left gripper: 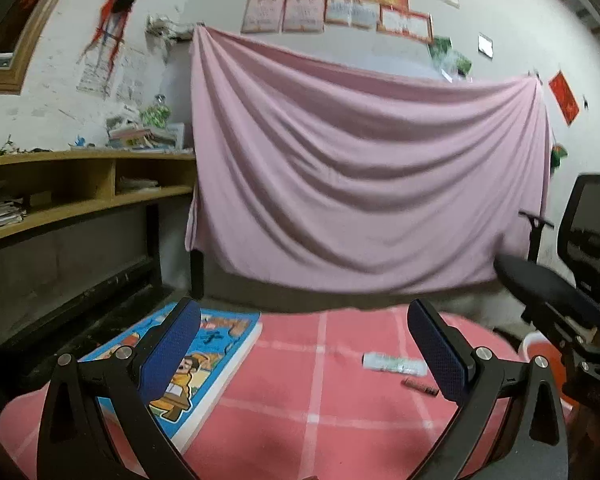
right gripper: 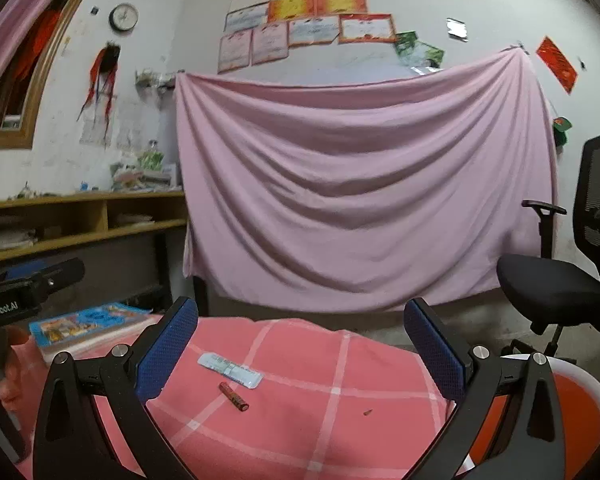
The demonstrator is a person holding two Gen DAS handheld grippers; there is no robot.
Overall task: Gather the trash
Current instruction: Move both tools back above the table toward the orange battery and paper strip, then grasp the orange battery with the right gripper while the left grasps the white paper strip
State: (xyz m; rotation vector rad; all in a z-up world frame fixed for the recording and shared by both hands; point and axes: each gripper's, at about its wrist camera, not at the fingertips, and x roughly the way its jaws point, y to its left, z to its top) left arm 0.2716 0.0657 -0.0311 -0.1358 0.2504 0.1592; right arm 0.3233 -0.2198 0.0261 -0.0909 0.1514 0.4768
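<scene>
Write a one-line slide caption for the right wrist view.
Open right gripper above a pink checked cloth bearing a white wrapper and a small red battery.

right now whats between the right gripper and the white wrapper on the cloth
In the right wrist view, only a small red battery on bare pink checked cloth lies between the open right gripper and the white wrapper.
</scene>
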